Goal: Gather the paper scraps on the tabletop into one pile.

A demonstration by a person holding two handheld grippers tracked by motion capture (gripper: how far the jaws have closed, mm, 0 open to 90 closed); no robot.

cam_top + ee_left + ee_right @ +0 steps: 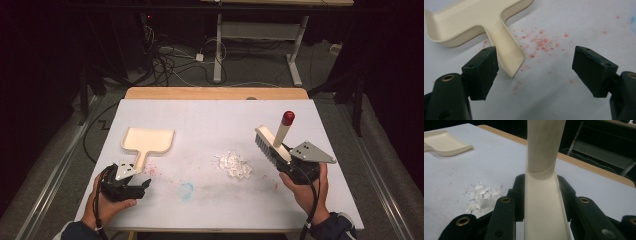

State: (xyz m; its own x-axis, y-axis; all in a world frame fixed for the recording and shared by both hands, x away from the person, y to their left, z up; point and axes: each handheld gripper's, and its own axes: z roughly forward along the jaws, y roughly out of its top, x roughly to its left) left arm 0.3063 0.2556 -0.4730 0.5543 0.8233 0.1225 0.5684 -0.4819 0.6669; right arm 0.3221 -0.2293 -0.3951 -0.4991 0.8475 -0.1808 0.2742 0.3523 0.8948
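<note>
- Dustpan (pixel 148 140) is lying flat on the left half of the white bench (pixel 210 125), its handle pointing back toward us; in the left gripper view (pixel 476 22) the handle's end is sitting just beside one of the black fingers (pixel 482 72).
- We are holding the left gripper (pixel 135 182) low over the bench just behind that handle, with its fingers standing wide apart and nothing between them; only bare bench with red speckles (pixel 541 43) is showing in the gap.
- A faint blue smudge (pixel 186 190) is marking the bench near the front edge, between our two hands.
- Paper scraps (pixel 234 164) are lying in a small white heap right of centre, well apart from the dustpan; the right gripper view is showing them (pixel 482 197) on the bench beside and below the fingers.
- We are gripping the brush (pixel 272 142) with the right gripper (pixel 292 160), its fingers (pixel 510 212) clamped on the cream body; the brush is raised off the bench just right of the scraps, bristles facing left and downward, its red-capped handle (pixel 288 118) tilting up and away.
</note>
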